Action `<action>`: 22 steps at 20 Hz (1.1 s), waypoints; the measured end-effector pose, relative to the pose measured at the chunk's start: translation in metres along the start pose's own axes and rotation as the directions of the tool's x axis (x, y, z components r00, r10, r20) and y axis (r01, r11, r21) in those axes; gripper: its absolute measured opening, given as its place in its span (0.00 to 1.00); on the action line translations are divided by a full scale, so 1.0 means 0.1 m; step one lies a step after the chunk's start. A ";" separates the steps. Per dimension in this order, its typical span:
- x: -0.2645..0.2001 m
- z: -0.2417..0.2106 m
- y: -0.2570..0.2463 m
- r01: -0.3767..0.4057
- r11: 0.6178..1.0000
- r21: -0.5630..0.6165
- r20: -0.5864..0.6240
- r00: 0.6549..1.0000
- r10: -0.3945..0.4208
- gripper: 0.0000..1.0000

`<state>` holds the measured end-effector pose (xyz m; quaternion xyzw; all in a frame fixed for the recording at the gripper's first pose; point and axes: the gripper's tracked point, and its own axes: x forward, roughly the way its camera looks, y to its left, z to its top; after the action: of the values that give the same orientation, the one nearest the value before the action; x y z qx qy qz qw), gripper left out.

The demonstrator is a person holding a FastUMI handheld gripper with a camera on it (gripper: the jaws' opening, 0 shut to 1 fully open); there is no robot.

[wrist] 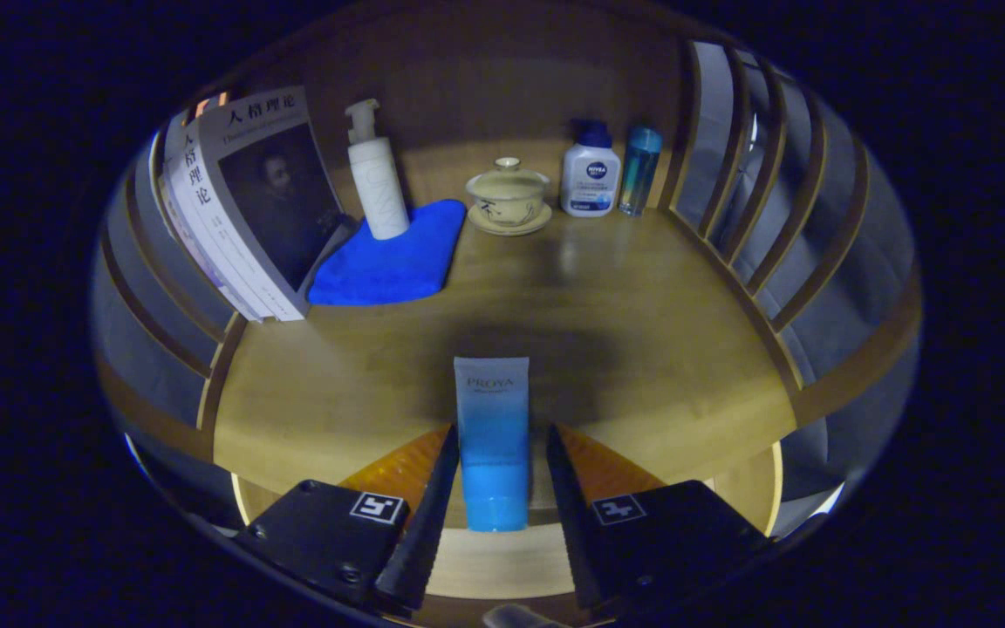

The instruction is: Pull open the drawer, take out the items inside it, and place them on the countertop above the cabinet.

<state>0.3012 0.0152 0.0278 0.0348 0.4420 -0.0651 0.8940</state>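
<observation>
A blue-and-grey tube (494,436) stands cap down at the front edge of the wooden countertop (642,331), throwing a shadow behind it. My gripper (501,432) is open around it, one black toothed finger on each side. The left finger (433,497) lies right against the tube's side. A narrow gap shows between the tube and the right finger (568,506). I cannot tell whether the cap rests on the wood.
At the back stand leaning books (249,201), a white pump bottle (376,183) on a blue cloth (389,257), a lidded tea cup on a saucer (508,196), a white bottle (591,179) and a teal bottle (639,170). Wooden slats (755,192) fence both sides.
</observation>
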 end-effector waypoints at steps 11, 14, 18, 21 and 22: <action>-0.96 -0.27 -0.02 -0.140 0.990 -0.003 0.190 0.972 0.138 0.74; -1.32 -0.45 -0.04 -0.183 0.981 -0.056 0.324 0.926 0.192 0.76; -1.59 -0.86 -0.04 -0.217 0.969 -0.113 0.493 0.835 0.245 0.96; -1.72 -1.13 -0.13 -0.189 0.974 -0.128 0.626 0.746 0.227 0.98; -1.75 -1.28 -0.14 -0.191 0.973 -0.130 0.644 0.730 0.229 0.98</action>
<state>0.0940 0.0316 0.0890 0.0351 0.0963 0.0404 0.9939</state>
